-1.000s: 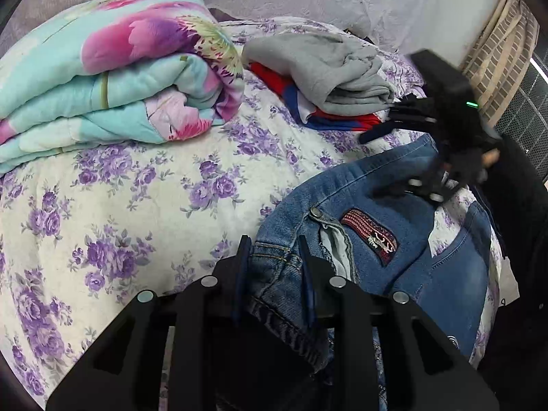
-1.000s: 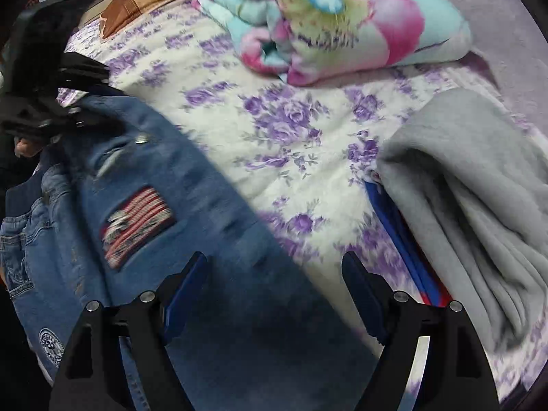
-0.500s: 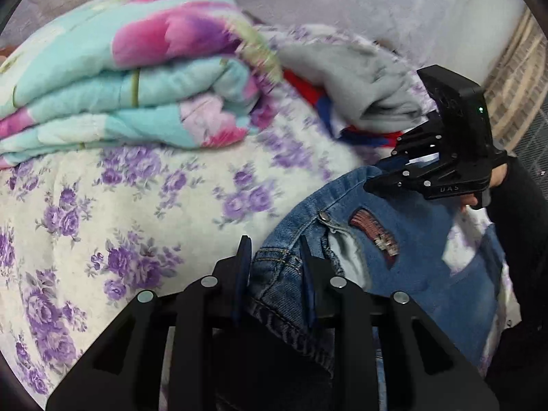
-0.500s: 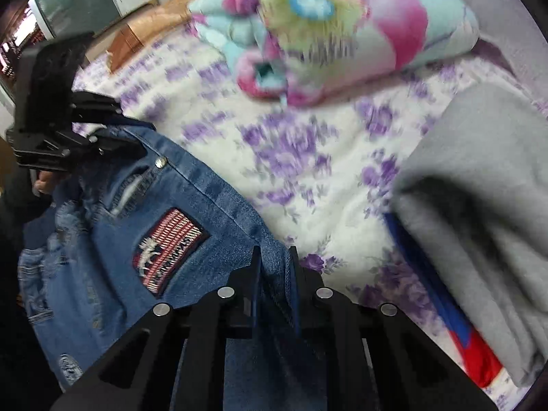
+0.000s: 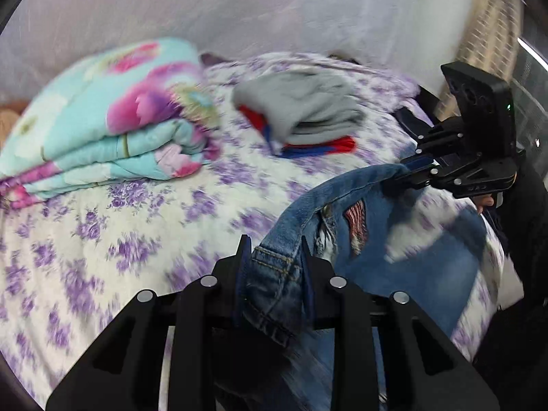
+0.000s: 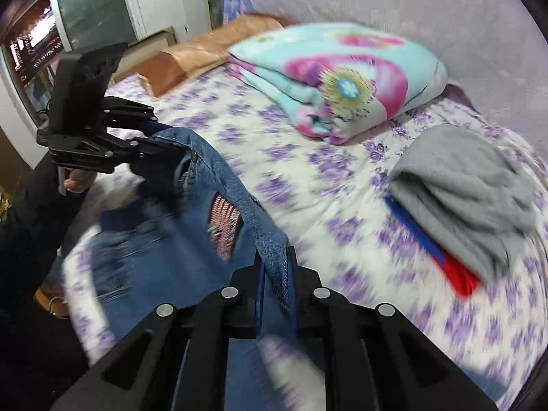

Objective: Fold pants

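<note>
Jeans [image 5: 428, 267] now lifted off bed [image 5: 137, 239], both tools.

A bed [image 5: 144, 239] covered by a white sheet printed with purple flowers carries everything. On it lie 3 bundles: a folded turquoise quilt [image 5: 102, 126] with large pink blooms toward the far side, a crumpled grey garment [image 6: 469, 188] piled on red and blue cloth [image 6: 441, 257] near the quilt but apart from it, and a tan pillow [image 6: 198, 54] at the far end. The blue jeans [image 5: 421, 267] hang partly raised, their lower part resting on the sheet at the near edge
</note>
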{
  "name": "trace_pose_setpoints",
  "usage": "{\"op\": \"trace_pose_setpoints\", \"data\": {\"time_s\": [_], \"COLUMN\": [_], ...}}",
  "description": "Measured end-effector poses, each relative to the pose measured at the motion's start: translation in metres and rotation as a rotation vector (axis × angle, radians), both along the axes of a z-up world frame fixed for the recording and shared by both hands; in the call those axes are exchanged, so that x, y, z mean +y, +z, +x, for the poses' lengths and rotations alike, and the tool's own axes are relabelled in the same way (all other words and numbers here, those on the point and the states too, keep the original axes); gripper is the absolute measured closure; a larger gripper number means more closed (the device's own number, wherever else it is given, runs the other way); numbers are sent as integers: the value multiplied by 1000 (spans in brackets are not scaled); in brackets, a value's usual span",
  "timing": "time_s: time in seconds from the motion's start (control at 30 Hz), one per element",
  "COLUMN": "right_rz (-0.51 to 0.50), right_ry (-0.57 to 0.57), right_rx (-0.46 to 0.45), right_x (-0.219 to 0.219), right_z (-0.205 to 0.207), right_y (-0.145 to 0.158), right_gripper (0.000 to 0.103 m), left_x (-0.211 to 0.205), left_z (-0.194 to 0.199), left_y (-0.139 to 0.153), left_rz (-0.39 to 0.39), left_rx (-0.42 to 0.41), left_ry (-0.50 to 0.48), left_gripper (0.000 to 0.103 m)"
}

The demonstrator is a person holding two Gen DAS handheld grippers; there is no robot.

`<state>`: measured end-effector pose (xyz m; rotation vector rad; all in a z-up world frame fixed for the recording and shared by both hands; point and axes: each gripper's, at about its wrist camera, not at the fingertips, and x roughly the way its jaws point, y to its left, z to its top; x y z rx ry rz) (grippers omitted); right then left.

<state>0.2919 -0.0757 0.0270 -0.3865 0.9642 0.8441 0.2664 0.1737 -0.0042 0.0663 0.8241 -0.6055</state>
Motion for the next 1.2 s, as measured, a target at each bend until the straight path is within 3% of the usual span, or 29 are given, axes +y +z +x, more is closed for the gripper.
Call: {"op": "trace_pose_setpoints", "data": {"time_s": [0.17,0.33,0.47,0.6,0.67,0.73,0.83,0.87,0.97,1.03,1.07,1.13,1.17,1.2], "right_rz": [-4,-44,-71,7,23,23,21,23,22,26,27,28,26,33], "right_ry": [-27,-70,-143,-210,-215,-213,-211,-212,-206,-205,-206,-216,-223,-221], "right_rx": [-46,13,93,132,133,122,110,105,90,84,82,85,95,117], "right_x": [-8,0,12,6,4,4,6,6,4,1,0,-6,-9,-11], "right_z": [-116,-181,-184,-177,-178,-180,-183,-185,-194,-198,-199,-204,-206,-208], "right_y": [2,-48,-109,-118,-118,-120,-119,-118,-116,-115,-114,-110,-106,-101], "right_gripper": [91,90,90,90,90,90,88,88,87,86,86,84,82,75], "left_x": [-12,-5,2,0,7,15,17,14,-4,-19,-30,-43,-50,-53], "left_z": [-98,-140,-144,-176,-194,-210,-216,-213,-192,-180,-173,-160,-155,-155], "left_y": [4,-37,-72,-66,-56,-44,-19,-12,-2,-9,-19,-44,-66,-77], "left_rz": [48,43,-11,29,1,-22,-97,-122,-222,-262,-260,-229,-199,-166], "left_rx": [-43,30,117,37,18,-19,-63,-66,-3,51,85,185,258,280], "left_ry": [-64,-92,-108,-128,-149,-141,-69,-31,113,154,180,219,251,276], "left_gripper": [78,79,79,75,47,45,44,39,37,41,49,84,96,98]}}
